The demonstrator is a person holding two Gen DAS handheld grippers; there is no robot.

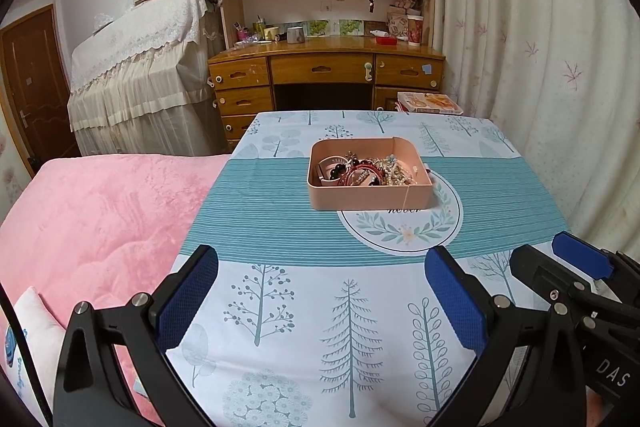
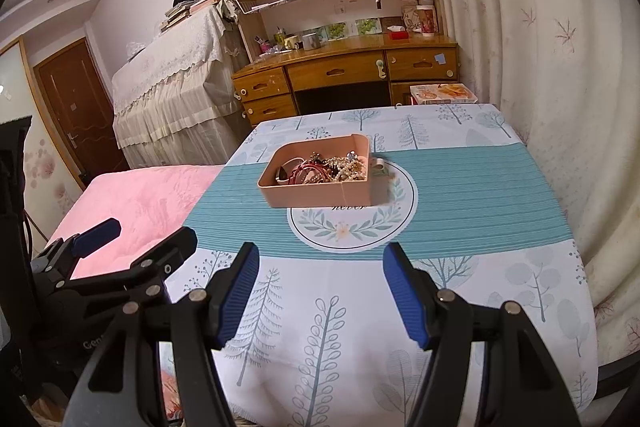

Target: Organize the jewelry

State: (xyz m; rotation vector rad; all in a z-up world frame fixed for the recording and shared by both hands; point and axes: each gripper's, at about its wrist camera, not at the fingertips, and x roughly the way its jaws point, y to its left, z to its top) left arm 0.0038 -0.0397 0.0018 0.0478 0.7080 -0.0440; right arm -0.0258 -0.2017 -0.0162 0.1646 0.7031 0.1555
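Observation:
A pink tray [image 1: 368,197] stands at the middle of the table, also in the right wrist view [image 2: 320,193]. It holds a tangle of jewelry [image 1: 368,173]: red bangles, dark beads, pearl strands and a watch, seen also from the right [image 2: 328,169]. My left gripper [image 1: 320,267] is open and empty, above the near part of the table, well short of the tray. My right gripper [image 2: 320,267] is open and empty too, beside the left one. The right gripper shows at the left view's right edge [image 1: 560,259], and the left gripper shows at the right view's left edge [image 2: 140,235].
The table wears a white and teal tree-print cloth [image 1: 360,327]. A pink bed [image 1: 92,219] lies to the left. A wooden desk with shelves [image 1: 324,67] stands behind, a curtain [image 1: 540,47] to the right, a covered piano [image 1: 140,67] at the back left.

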